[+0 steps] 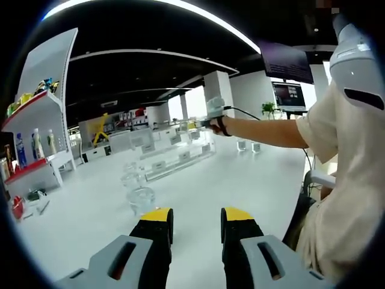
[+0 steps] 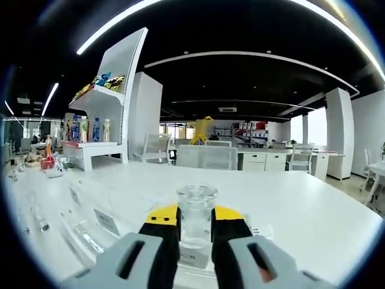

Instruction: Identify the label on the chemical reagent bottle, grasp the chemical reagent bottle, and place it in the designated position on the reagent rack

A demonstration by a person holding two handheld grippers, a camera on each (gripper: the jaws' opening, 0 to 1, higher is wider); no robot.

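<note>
In the right gripper view my right gripper (image 2: 195,221) is shut on a clear glass reagent bottle (image 2: 196,201), held upright, with a white label low on its front. Just below it lies the clear acrylic reagent rack (image 2: 90,232) with small label tags. In the left gripper view the rack (image 1: 175,158) runs across the far side of the white table, and the right gripper (image 1: 212,114) hovers over it at the end of a person's outstretched arm. My left gripper (image 1: 197,218) stands open above the table. Two clear bottles (image 1: 140,195) stand just ahead of it.
A white shelf unit (image 1: 42,138) with coloured drink bottles stands at the table's left end, also seen as the shelf unit (image 2: 105,135). Two more small clear bottles (image 1: 248,145) stand beyond the arm. The person's torso (image 1: 343,180) is close on the right. A monitor (image 1: 289,95) stands behind.
</note>
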